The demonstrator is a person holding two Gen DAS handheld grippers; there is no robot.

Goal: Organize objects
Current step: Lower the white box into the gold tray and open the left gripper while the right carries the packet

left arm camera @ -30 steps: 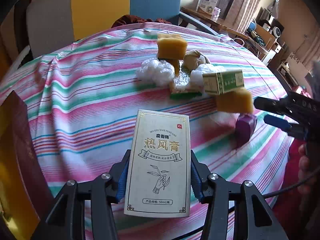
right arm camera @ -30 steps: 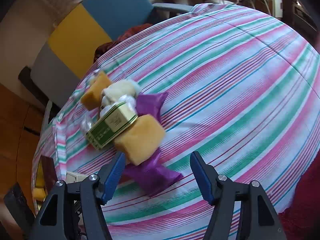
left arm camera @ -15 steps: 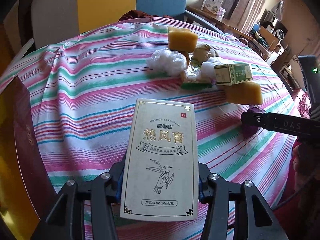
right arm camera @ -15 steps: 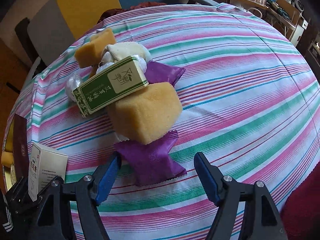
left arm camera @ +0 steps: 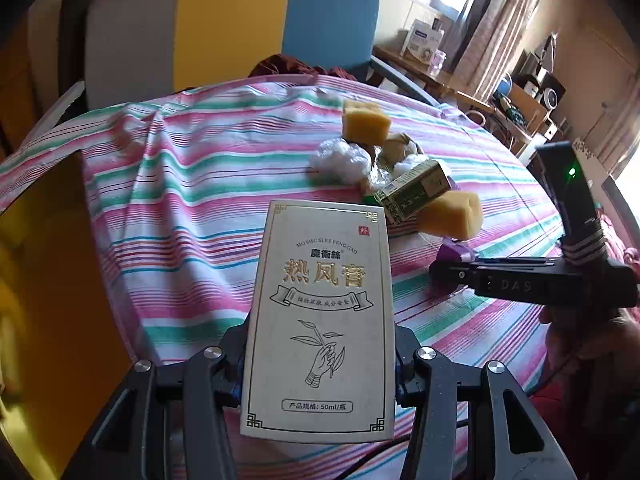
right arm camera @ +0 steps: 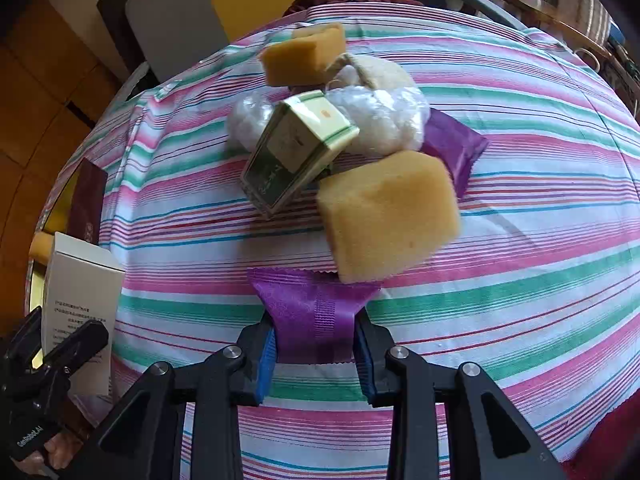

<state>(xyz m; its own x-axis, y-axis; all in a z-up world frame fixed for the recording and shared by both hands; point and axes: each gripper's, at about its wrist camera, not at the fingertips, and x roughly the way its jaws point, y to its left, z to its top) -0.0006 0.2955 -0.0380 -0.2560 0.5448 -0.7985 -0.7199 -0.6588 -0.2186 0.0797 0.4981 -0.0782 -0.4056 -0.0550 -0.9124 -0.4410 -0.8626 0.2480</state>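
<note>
My left gripper is shut on a tall cream box with gold lettering, held upright above the striped tablecloth. My right gripper is shut on a purple sachet, which it pinches by its near end on the cloth. A yellow sponge lies against that sachet's far end. Behind it sit a green and white box, white plastic bundles, a second purple sachet and another yellow sponge. In the left wrist view the right gripper reaches in from the right, at the same pile.
A dark red and yellow open box stands at the table's left edge. Behind the table is a chair with grey, yellow and blue panels. Shelves and a desk with clutter fill the far right. A hand grips the left tool.
My right gripper moved in and shut on the near purple sachet. The green box tipped and the sponge shifted. My left gripper drew back and up with the cream box.
</note>
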